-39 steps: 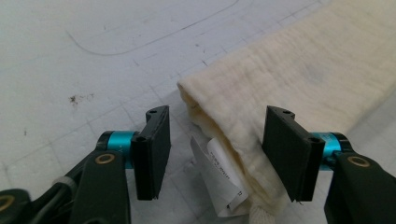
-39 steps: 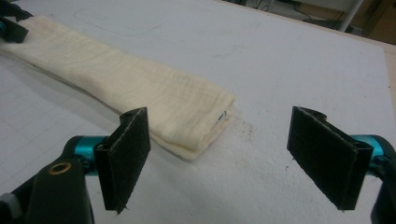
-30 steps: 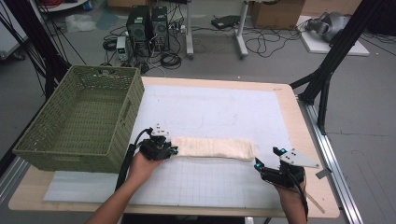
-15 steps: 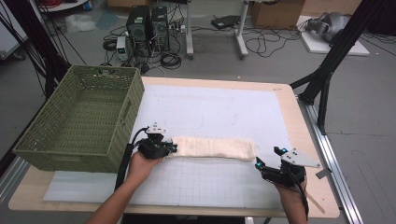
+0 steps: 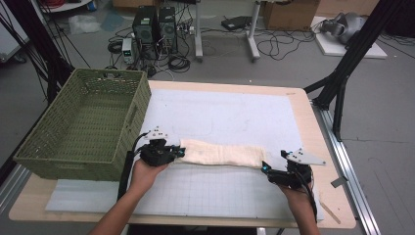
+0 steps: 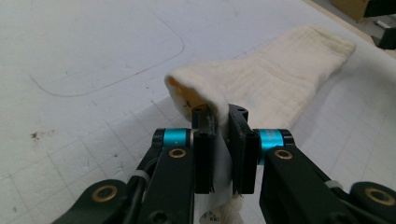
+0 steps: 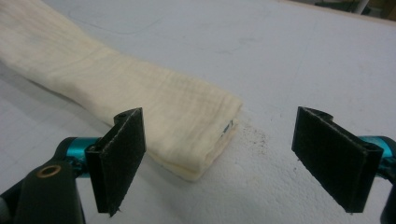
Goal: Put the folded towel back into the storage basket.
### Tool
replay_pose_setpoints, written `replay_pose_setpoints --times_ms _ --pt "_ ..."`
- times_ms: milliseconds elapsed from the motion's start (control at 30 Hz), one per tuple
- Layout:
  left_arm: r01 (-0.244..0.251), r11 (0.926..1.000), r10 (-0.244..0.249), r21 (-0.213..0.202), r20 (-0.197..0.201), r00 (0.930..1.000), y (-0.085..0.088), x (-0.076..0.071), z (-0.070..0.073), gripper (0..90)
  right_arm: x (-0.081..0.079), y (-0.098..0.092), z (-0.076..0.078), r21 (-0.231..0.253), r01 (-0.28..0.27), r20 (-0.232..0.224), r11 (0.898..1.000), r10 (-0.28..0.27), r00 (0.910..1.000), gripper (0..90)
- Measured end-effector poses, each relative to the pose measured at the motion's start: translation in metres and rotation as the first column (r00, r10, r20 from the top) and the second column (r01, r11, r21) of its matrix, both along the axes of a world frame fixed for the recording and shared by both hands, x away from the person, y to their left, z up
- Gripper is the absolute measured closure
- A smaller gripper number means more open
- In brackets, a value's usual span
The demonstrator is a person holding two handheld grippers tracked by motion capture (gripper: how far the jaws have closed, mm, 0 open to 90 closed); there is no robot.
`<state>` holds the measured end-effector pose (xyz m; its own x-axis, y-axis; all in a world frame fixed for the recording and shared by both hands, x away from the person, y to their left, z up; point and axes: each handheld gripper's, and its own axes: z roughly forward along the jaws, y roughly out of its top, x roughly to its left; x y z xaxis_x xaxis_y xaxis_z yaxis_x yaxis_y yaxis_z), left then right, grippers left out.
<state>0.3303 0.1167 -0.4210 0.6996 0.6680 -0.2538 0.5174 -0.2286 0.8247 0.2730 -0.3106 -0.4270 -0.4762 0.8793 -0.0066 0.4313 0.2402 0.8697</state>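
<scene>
Cloth: cream folded cloth (image 5: 220, 153) lies as a long strip across the lower middle of the high view, flat on the white mat (image 5: 230, 117), one short end at each of my grippers.

Left gripper: my left gripper (image 5: 180, 152) sits lower left of centre in the high view, at the cloth's left end. In the left gripper view the jaws have just closed and are clamped on a pinched-up fold of the cloth (image 6: 261, 84); fabric fills the narrow gap between the pads and bulges above them, the rest trailing off toward the upper right of that frame.

Right gripper: my right gripper (image 5: 265, 168) sits lower right in the high view, just beside the cloth's right end. In the right gripper view the jaws have just been widening and stand far apart, pads touching nothing; the folded end of the cloth (image 7: 177, 126) lies on the mat between and a little beyond them, nearer the left pad. Small tag visible at the fold's edge.

Hands: left hand (image 5: 143, 171) and right hand (image 5: 298, 196) enter from the bottom edge of the high view.

Basket: green woven basket (image 5: 58, 147) at the left of the high view, just beside my left gripper, apart from the cloth.

Table: wooden table (image 5: 306, 117) carries the mat, with bare wood along the right edge.

Mat marks: dark specks on the mat beside the cloth's end in the right gripper view.
</scene>
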Motion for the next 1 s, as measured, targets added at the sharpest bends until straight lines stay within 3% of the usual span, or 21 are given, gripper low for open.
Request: replay_pose_setpoints --times_ms 67,133,233,367,533,567,733,767,867,1000 --pt "0.001 1.0 -0.001 0.001 0.001 1.0 0.0 0.0 0.0 81.1 0.004 0.0 -0.001 -0.002 0.002 -0.012 1.0 -0.002 0.9999 16.4" --pt "0.002 1.0 -0.002 0.0 0.002 1.0 0.001 0.0 0.001 81.1 0.016 0.004 -0.004 0.009 0.007 -0.054 1.0 -0.006 0.9985 16.4" --pt "0.003 1.0 -0.003 -0.002 0.003 1.0 0.001 0.0 0.001 81.0 0.023 0.009 -0.006 0.002 -0.002 -0.07 1.0 0.002 0.9976 16.9" --pt "0.001 1.0 -0.001 0.002 0.006 1.0 0.001 0.0 0.001 80.8 0.035 0.02 -0.012 -0.034 -0.011 -0.107 0.999 0.007 0.9942 23.9" --pt "0.001 1.0 -0.001 0.01 0.014 0.9999 0.0 -0.001 0.001 80.8 0.04 0.022 -0.019 -0.043 -0.018 -0.164 0.999 0.011 0.9864 33.2" --pt "0.004 0.9998 -0.004 0.017 0.016 0.9999 0.0 -0.001 0.001 80.8 0.04 0.022 -0.023 -0.035 -0.038 -0.186 0.999 0.031 0.982 38.4" --pt "0.004 0.9995 -0.006 0.031 0.036 0.9993 -0.001 -0.004 0.0 80.8 0.04 0.022 -0.023 -0.005 -0.063 -0.208 0.998 0.061 0.9762 56.3" --pt "0.004 0.9995 -0.006 0.031 0.036 0.9993 -0.001 -0.004 0.0 80.8 0.04 0.022 -0.023 -0.005 -0.063 -0.208 0.998 0.061 0.9762 56.3" --pt "0.004 0.9992 -0.005 0.041 0.037 0.9993 0.0 -0.006 -0.001 80.9 0.04 0.021 -0.023 0.049 -0.087 -0.238 0.995 0.096 0.9666 75.1" --pt "0.004 0.9988 -0.006 0.049 0.047 0.9989 0.001 -0.009 -0.001 81.0 0.039 0.022 -0.023 0.06 -0.099 -0.24 0.993 0.11 0.9644 79.7"
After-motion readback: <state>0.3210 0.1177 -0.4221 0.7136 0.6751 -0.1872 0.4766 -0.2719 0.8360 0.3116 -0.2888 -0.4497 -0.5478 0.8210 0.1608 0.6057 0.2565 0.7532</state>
